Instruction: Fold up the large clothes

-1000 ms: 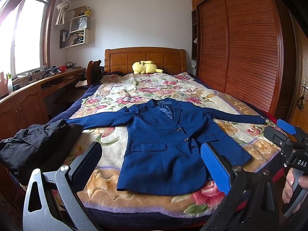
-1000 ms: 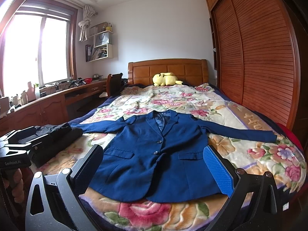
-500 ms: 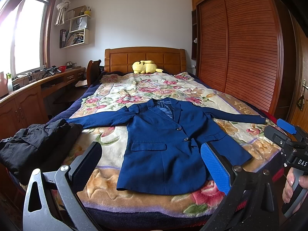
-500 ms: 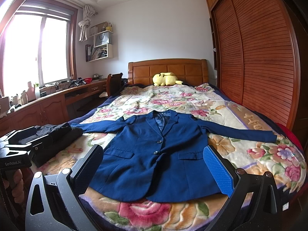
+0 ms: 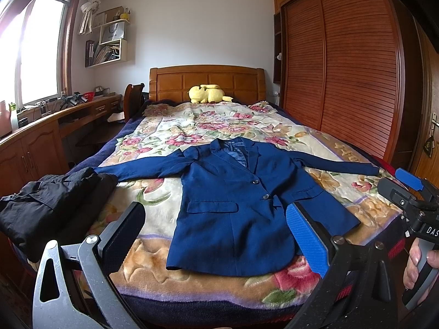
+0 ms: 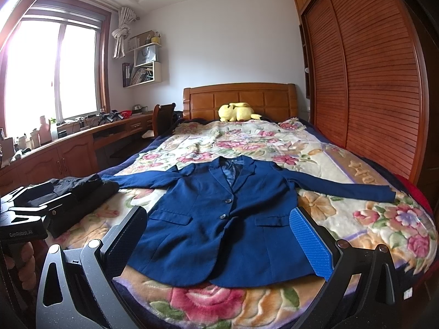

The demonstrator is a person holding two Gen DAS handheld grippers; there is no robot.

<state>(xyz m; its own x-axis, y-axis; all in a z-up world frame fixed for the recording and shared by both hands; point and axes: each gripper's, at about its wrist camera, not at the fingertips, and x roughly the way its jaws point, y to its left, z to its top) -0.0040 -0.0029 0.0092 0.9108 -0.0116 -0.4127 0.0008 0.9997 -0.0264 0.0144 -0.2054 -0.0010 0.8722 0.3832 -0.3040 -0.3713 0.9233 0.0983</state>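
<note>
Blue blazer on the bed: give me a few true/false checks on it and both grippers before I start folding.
1. The blue blazer lies face up, sleeves spread. True.
2. The left gripper grips the hem. False: open, holding nothing.
3. A black garment lies beside the blazer's sleeve. True.
4. The right gripper is shut. False: open.
5. The yellow plush toy sits on the blazer. False: it is by the headboard.

Before you, the jacket lies flat on the bed, sleeves spread left and right. A folded garment sits at its left, a plush toy behind it against the headboard.
</note>
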